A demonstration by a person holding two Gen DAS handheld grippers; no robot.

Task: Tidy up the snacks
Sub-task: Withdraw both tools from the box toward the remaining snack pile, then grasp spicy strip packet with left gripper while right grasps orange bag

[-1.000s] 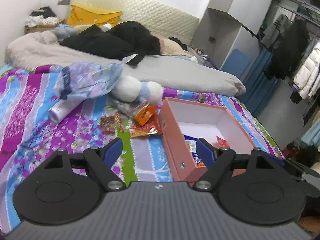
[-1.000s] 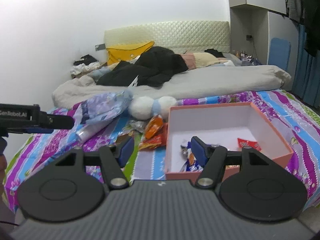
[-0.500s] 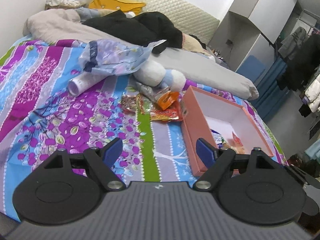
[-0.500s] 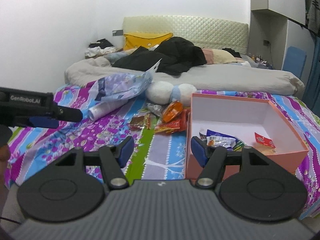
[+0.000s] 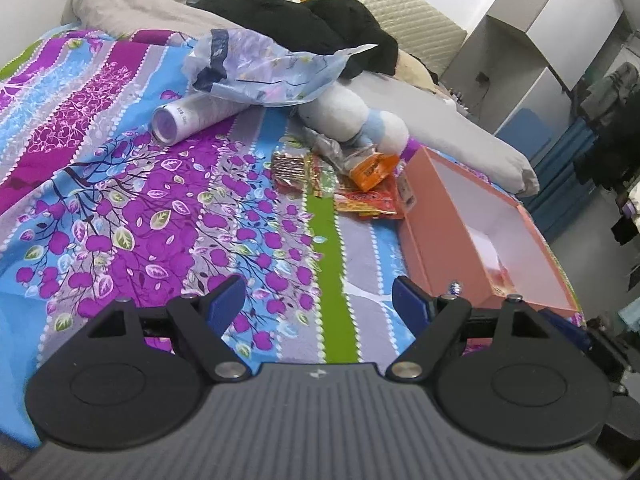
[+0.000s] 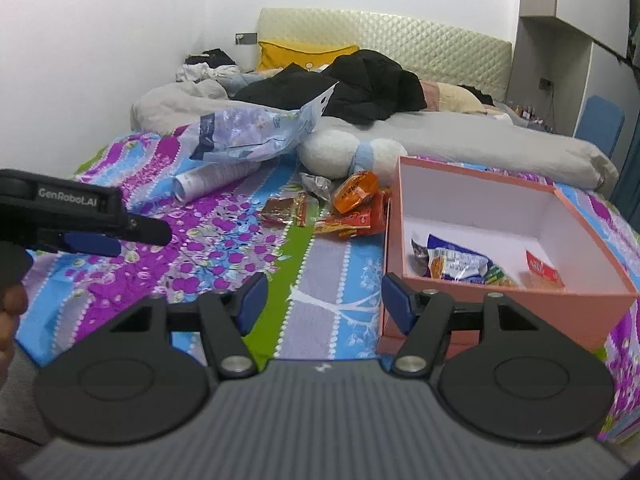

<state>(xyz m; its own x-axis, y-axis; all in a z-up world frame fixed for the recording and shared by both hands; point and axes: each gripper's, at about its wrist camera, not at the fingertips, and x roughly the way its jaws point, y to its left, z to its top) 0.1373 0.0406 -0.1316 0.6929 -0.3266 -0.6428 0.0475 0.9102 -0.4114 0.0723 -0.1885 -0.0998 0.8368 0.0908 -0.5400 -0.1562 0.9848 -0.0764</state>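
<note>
I take the pink box (image 6: 516, 304) as my landmark; it sits open on the bed's patterned bedspread (image 5: 120, 216), near the edge closest to me. My left tool (image 5: 318, 300) hangs over bare bedspread well to the left of the box, its jaws standing wide apart with nothing between them. My right tool (image 6: 322, 294) hovers just off the box's near left corner, its jaws parted a little less widely and likewise empty, its right finger (image 6: 396, 300) in front of the box's wall. Inside the box lie a blue-and-white packet (image 6: 456, 260) toward the left wall and a small red packet (image 6: 540, 266) to its right. Just outside the box's left wall rests the loose heap of snacks: an orange packet (image 6: 356, 192) at the far end, red-and-yellow packets (image 6: 352, 222) against the wall, and a brown-and-red packet (image 6: 284, 210) further left. Beyond the heap, behind the box's far left corner, lies a white plush toy (image 6: 348, 152), with a crumpled pale-blue plastic bag (image 6: 248, 132) and a white tube (image 6: 208, 178) further left again.
</note>
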